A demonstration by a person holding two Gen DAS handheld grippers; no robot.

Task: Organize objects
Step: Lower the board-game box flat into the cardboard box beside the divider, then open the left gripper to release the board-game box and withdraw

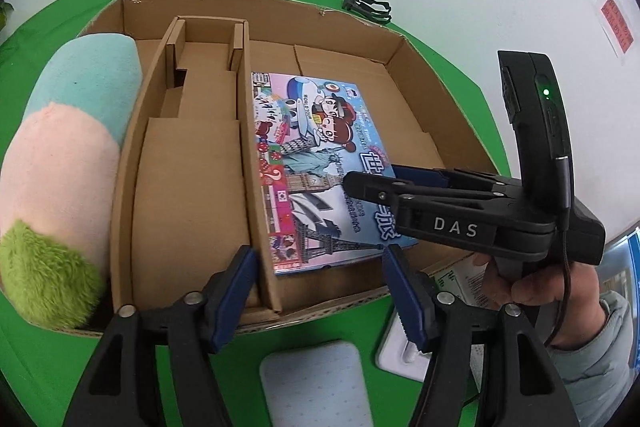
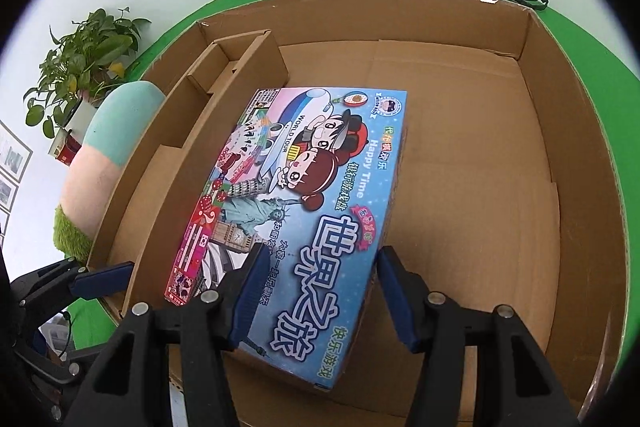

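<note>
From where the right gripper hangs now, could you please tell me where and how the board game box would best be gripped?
Probably by its near short end, coming down from above. The board game box lies flat in the cardboard tray, its left long edge close against the divider, so that side is blocked. The right gripper already hangs above that near end, jaws open.

White box partly hidden behind left tool.

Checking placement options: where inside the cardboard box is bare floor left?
Bare floor lies between the game box and the cardboard box's right wall, and in the narrow middle compartment. The left end is crowded by the plush toy.
</note>
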